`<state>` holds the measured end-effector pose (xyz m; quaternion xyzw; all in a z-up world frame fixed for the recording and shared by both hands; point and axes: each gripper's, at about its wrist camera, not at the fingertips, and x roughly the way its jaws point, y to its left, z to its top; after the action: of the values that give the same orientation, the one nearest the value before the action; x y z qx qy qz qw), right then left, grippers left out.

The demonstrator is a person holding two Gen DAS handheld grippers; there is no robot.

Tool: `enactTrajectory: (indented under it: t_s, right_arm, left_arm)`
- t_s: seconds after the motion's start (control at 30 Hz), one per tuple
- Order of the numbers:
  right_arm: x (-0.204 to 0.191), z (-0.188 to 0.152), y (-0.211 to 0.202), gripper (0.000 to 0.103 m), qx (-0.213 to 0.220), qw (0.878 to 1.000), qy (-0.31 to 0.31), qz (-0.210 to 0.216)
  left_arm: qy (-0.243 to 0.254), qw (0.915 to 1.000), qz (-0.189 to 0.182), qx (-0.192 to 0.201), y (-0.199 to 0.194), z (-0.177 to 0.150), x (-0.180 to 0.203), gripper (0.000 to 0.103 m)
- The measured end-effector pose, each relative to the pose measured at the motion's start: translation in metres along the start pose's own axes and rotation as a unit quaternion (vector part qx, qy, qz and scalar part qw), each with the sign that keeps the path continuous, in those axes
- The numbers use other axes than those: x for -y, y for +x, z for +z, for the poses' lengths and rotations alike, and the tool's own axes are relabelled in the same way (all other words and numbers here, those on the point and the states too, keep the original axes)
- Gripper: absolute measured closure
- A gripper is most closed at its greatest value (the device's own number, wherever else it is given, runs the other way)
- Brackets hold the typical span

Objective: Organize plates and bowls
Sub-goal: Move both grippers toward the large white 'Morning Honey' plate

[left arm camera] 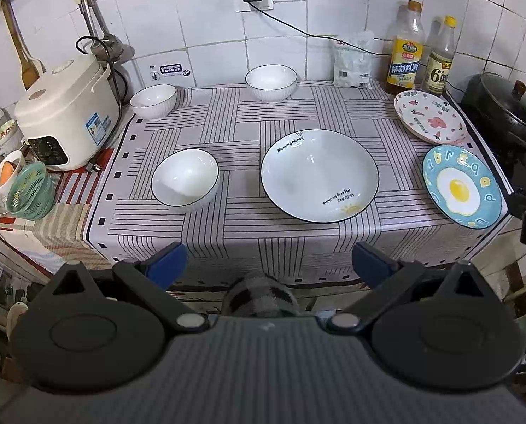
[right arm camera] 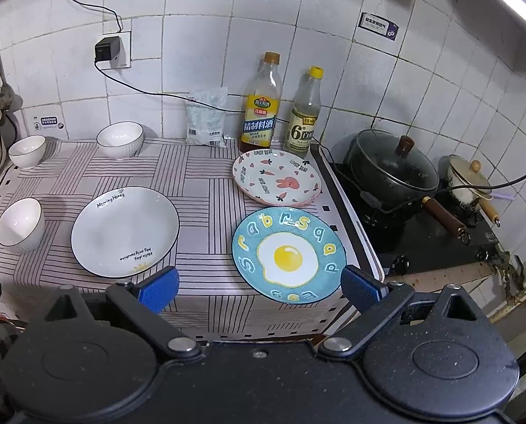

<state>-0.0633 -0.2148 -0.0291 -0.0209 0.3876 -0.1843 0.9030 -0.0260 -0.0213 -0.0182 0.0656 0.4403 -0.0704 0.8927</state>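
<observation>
- Three white bowls (left arm camera: pixel 185 183) sitting empty beside large white plate (left arm camera: pixel 319 176).
- Overhanging tablecloth (right arm camera: pixel 206 190) edge: egg plate (right arm camera: pixel 288 255).
- Hovering spread, holding nothing: left gripper (left arm camera: pixel 269 264), right gripper (right arm camera: pixel 259 286).

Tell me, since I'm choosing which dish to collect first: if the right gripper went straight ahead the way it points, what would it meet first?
Probably the blue fried-egg plate: it lies just ahead of the open right gripper, overhanging the counter's front edge. Depth is uncertain.

blue egg plate (right arm camera: pixel 288 255), pink rabbit plate (right arm camera: pixel 277 183), 3 white bowls (left arm camera: pixel 185 182), grey-striped cloth (left arm camera: pixel 241 120).
</observation>
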Motion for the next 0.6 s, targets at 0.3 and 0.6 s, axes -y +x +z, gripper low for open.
enactTrajectory:
  t_s: [0.3,0.6]
  right_arm:
    - [0.001,-0.003,-0.006,0.003,0.023,1.000,0.005,0.014]
    - [-0.011,-0.016,-0.009,0.003,0.127,0.990,-0.005,0.065]
  left_arm:
    - [0.015,0.9997,-0.011,0.018,-0.005,0.003,-0.002,0.001]
    - [0.026,0.9947,-0.079,0.059,-0.005,0.011,-0.018,0.001]
